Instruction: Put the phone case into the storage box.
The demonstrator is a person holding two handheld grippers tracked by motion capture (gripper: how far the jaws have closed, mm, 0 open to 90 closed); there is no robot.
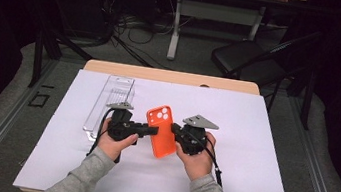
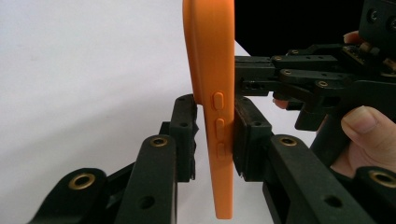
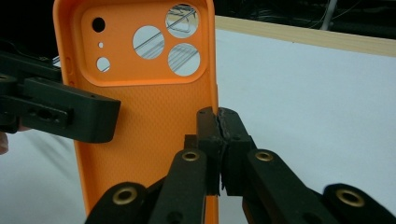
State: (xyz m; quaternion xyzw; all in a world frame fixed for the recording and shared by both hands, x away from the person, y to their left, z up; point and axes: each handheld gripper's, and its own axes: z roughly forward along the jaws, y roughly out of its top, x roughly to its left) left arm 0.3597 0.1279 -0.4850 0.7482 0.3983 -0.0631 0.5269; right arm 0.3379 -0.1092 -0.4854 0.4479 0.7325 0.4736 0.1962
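Gripping the orange phone case (image 1: 162,131) from both sides above the tabletop (image 1: 251,153), the left gripper (image 2: 215,135) clamps one edge, the right gripper (image 3: 218,140) pinches the other.

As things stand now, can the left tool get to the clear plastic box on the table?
Probably not yet. The left tool is closed on the orange phone case, which the right tool also grips. The clear plastic box lies close beside it, with nothing between, so it must let go first.

One orange phone case (image 1: 162,130); one clear plastic package (image 1: 109,106); two tongs.
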